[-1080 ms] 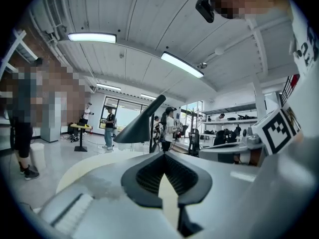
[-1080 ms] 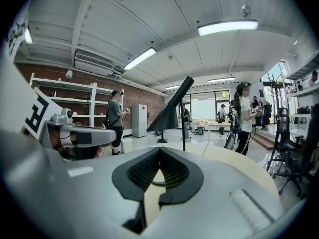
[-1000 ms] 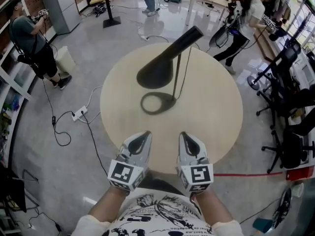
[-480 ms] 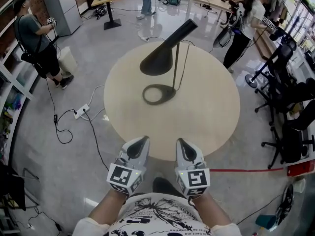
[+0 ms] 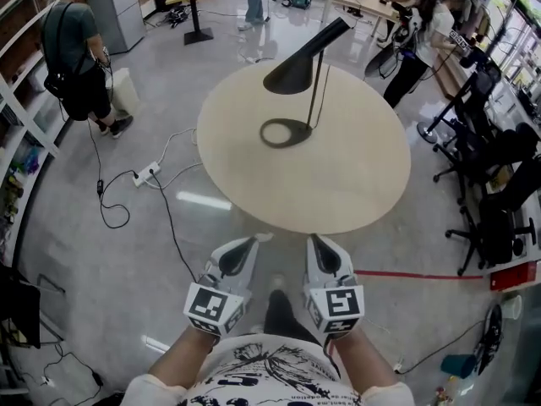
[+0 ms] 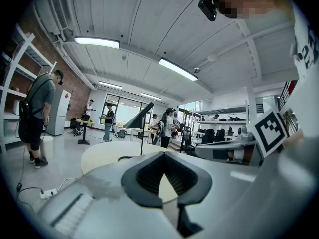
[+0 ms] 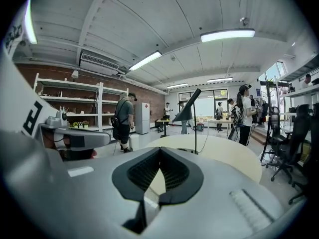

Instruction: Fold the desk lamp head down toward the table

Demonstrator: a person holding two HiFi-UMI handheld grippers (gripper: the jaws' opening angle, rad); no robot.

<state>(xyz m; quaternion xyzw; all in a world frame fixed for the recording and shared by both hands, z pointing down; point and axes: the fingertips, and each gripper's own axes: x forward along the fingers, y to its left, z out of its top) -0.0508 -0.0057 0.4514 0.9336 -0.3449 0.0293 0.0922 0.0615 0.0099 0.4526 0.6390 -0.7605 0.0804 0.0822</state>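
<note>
Desk lamp (image 5: pixel 296 79) stands on the table (image 5: pixel 338 184) (far side).

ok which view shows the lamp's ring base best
The head view: from above, the whole ring base lies open on the table. Both gripper views catch it edge-on, only a thin dark sliver.

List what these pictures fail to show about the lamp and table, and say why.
1. Joint: in the head view, where the lamp tilts is too small to read, and in both gripper views it is too far off.
2. Bulb: the shade opens downward, so its inside is hidden in every view.
3. Base: in the left gripper view, mostly behind the left claw.
4. Table legs: covered by the tabletop in the head view.
</note>
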